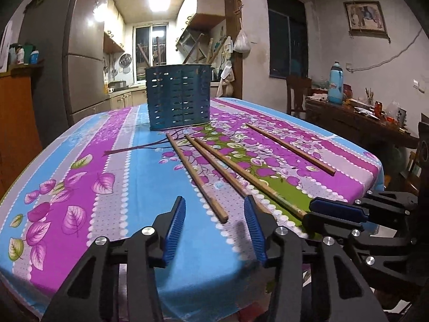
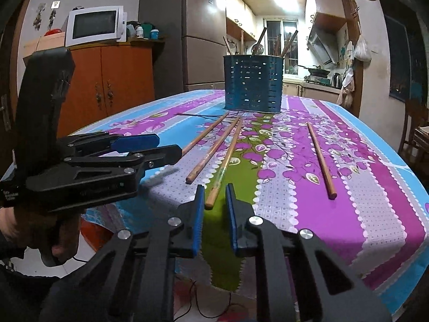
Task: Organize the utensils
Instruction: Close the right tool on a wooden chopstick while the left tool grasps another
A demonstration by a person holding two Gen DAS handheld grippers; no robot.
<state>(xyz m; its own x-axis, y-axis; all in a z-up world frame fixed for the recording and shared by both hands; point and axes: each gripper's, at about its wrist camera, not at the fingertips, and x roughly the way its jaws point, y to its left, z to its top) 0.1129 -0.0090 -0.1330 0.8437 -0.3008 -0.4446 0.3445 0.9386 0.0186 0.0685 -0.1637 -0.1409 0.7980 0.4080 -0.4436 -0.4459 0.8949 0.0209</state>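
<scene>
A blue perforated utensil holder (image 1: 178,96) (image 2: 253,86) stands at the far middle of the table, with sticks poking above its rim. Several wooden chopsticks lie on the flowered cloth. My left gripper (image 1: 215,198) (image 2: 170,145) is open, and the near end of the leftmost chopstick (image 1: 195,177) lies between its fingers without touching them. My right gripper (image 2: 214,186) (image 1: 308,211) stands narrowly open around the near end of the third chopstick (image 2: 225,166) (image 1: 241,171), with green cloth showing beside it. A second chopstick (image 2: 214,150) lies between those two. A fourth (image 2: 320,158) (image 1: 289,149) lies apart at the right.
The table (image 1: 67,147) ends just under both grippers. An orange cabinet (image 2: 107,86) with a microwave (image 2: 95,25) stands to the left. A cluttered wooden sideboard (image 1: 348,118) and a chair (image 1: 296,94) are at the right. A hand (image 2: 61,230) holds the left gripper's handle.
</scene>
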